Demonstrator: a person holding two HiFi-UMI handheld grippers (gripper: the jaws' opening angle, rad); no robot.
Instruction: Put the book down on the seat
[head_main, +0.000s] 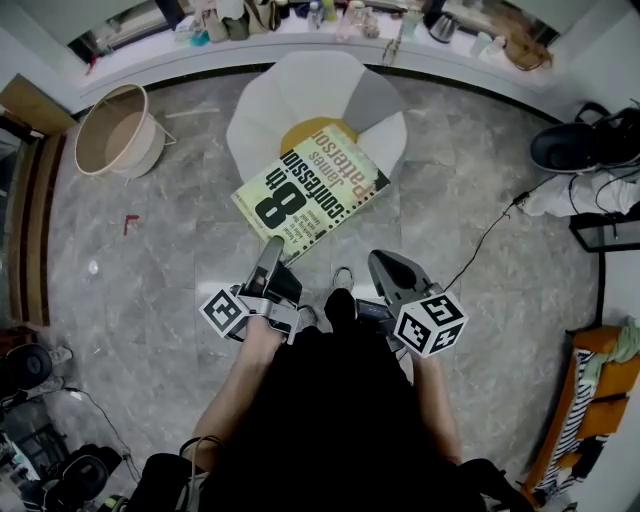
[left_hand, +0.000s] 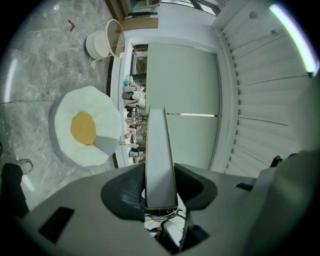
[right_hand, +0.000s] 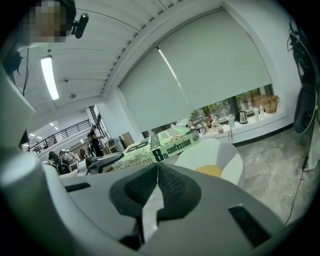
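A pale green paperback book (head_main: 310, 190) with a big black "8" hangs face up over the near rim of the white egg-shaped seat (head_main: 330, 85), which has a yellow middle. My left gripper (head_main: 271, 250) is shut on the book's near edge. In the left gripper view the book (left_hand: 160, 150) runs edge-on between the jaws of the left gripper (left_hand: 160, 196), and the seat (left_hand: 75, 150) lies on the floor to the left. My right gripper (head_main: 388, 268) hovers to the right of the book, shut and empty. Past the right gripper (right_hand: 156, 172) I see the book (right_hand: 165, 146) above the seat (right_hand: 227, 157).
A beige bucket (head_main: 118, 130) stands on the grey floor left of the seat. Behind the seat runs a white sill (head_main: 420, 45) crowded with several small items. A black cable (head_main: 487, 238) crosses the floor at the right, near black shoes (head_main: 580, 145).
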